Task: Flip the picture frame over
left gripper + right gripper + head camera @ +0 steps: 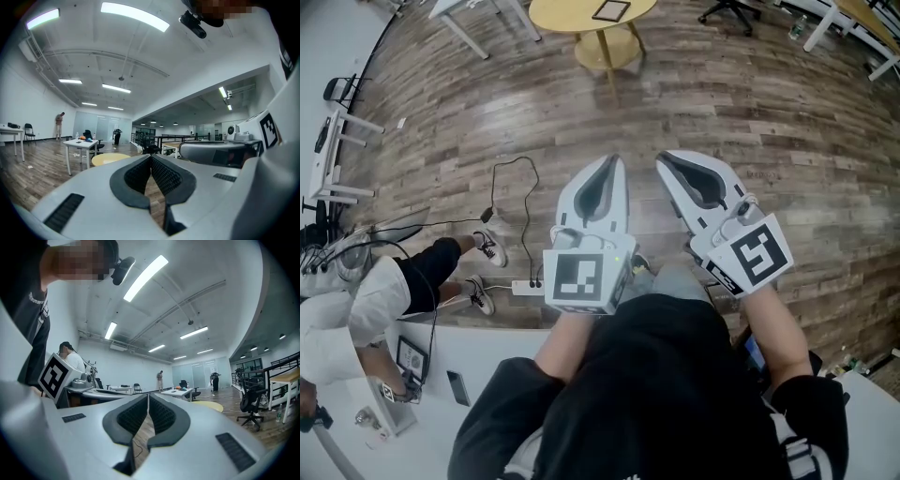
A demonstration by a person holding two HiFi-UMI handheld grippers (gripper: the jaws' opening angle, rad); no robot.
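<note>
Far across the wooden floor [750,112], on a round yellow surface [567,17]: the picture frame [611,10], lying flat, dark-rimmed with a pale middle, well apart from both grippers. Which face is up: too small to tell.

Near, over the floor: left gripper [615,161] and right gripper [665,157], side by side with a narrow gap between them, both pointing toward the far yellow surface. Held level, each with its marker cube at the near end, left cube [581,281] facing up, right cube [759,253] tilted outward. Behind the cubes, bare forearms and a black shirt [656,394].

Along the left gripper's own jaws: closed, ribbed dark pads [137,176] meeting at the tips, nothing held between them, only floorboards visible through the slot lower down. Beyond the tips, the yellow surface again, with a white table [82,145] just left of it.

Along the right gripper's own jaws: likewise closed, pads [132,416] together at the tips, empty. Beyond and to the right, a black office chair [251,408].

Left on the floor: a white power strip [525,286] with black cables, and just beside it the sneakers [487,248] of a seated person. Near left: a white desk [487,352] with a dark phone [457,386] on it.
</note>
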